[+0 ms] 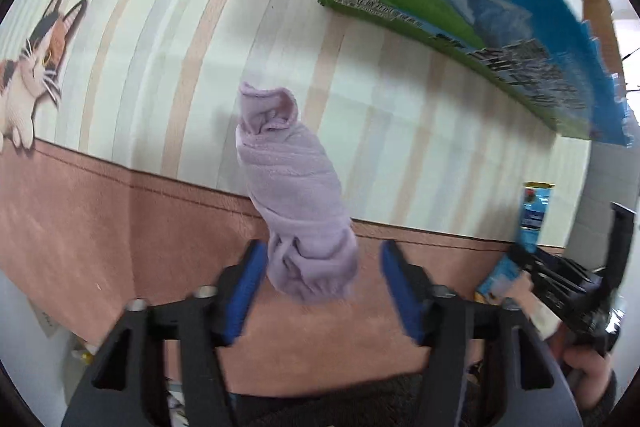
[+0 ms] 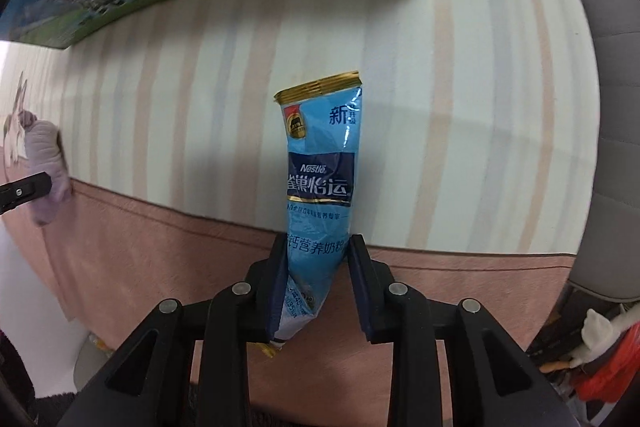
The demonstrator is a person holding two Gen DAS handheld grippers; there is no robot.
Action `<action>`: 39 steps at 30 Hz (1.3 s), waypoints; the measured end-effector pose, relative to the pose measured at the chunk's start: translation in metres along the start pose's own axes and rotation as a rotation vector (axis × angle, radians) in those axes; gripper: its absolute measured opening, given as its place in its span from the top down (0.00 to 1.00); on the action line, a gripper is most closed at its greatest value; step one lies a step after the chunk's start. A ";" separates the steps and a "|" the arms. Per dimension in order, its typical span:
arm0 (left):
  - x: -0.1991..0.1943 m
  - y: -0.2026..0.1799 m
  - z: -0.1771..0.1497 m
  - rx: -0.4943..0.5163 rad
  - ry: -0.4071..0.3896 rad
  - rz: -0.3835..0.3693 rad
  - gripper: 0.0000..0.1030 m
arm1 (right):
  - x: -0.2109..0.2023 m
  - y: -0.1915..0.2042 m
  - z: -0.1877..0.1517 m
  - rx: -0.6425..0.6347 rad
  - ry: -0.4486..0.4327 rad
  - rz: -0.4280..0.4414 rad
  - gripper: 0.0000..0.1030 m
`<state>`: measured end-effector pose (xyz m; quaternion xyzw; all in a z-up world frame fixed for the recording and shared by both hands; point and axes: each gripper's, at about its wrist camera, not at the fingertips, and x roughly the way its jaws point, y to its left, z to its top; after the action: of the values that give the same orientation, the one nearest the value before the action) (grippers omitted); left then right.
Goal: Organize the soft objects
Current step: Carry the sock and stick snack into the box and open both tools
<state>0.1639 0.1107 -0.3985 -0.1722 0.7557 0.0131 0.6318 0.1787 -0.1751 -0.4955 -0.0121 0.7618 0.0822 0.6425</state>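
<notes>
Left gripper (image 1: 322, 281) spread wide around rolled purple towel (image 1: 294, 195) (lying loose); right gripper (image 2: 316, 287) clamps blue pouch (image 2: 320, 187).

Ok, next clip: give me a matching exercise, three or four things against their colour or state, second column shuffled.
Things:
1. rolled towel
2. milk powder sachet
3. left gripper
4. big carton

Colour or state:
A. blue and green, at the top of both views
B. open, pads apart on either side of the cloth
C. lilac, rolled up
D. light blue with a gold end, pinched by the right gripper

Pairs: 1-C, 2-D, 3-B, 4-A
</notes>
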 end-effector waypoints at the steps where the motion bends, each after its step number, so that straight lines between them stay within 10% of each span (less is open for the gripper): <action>1: -0.002 -0.002 -0.002 -0.016 0.001 0.007 0.38 | 0.000 -0.003 0.001 0.005 0.004 0.010 0.64; 11: 0.030 0.036 0.050 -0.197 0.069 0.049 0.38 | -0.001 0.012 0.035 0.056 0.018 0.030 0.47; 23: 0.053 -0.043 0.035 0.051 -0.034 0.335 0.59 | 0.008 0.069 0.042 0.030 -0.013 -0.088 0.42; 39: 0.010 -0.055 0.012 0.107 -0.075 0.275 0.62 | -0.006 0.100 0.014 -0.041 -0.036 -0.045 0.74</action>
<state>0.1889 0.0598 -0.3999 -0.0326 0.7474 0.0657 0.6603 0.1813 -0.0749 -0.4806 -0.0407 0.7479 0.0836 0.6573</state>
